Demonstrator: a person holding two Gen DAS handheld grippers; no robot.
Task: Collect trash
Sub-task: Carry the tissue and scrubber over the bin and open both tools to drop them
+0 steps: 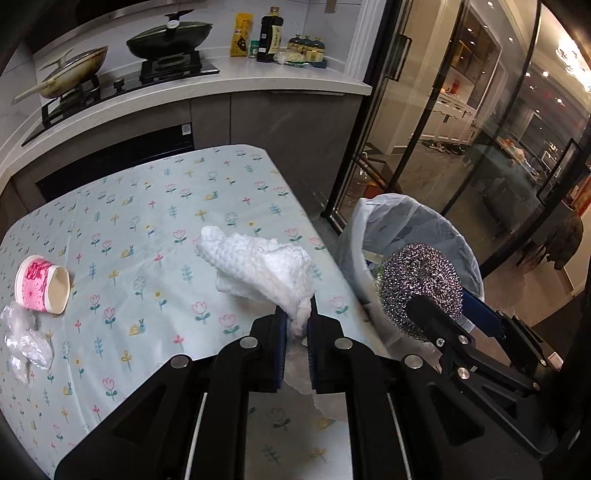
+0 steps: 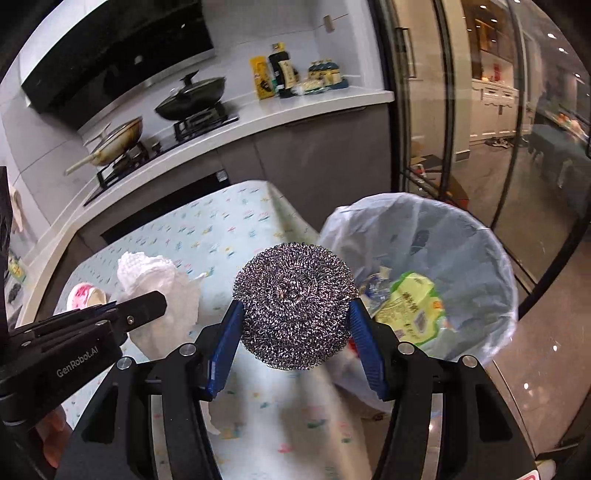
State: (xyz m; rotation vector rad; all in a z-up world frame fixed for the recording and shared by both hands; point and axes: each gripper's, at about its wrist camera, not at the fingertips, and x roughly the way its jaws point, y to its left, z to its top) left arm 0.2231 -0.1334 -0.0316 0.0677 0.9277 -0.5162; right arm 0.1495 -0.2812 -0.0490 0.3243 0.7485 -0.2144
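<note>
My left gripper (image 1: 295,321) is shut on a crumpled white paper towel (image 1: 258,266), held above the flowered table (image 1: 147,221); the towel also shows in the right wrist view (image 2: 155,280). My right gripper (image 2: 295,314) is shut on a steel wool scrubber (image 2: 293,302), held at the table's right edge beside the trash bin (image 2: 480,266); the scrubber also shows in the left wrist view (image 1: 421,284). The bin, lined with a white bag, holds wrappers (image 2: 410,306). A pink paper cup (image 1: 42,284) lies on its side at the table's left, next to a clear plastic wrapper (image 1: 26,339).
A kitchen counter (image 1: 258,85) with pans on a stove (image 1: 122,74) and bottles (image 1: 269,33) runs behind the table. Glass sliding doors (image 1: 461,129) stand to the right, behind the bin (image 1: 406,221).
</note>
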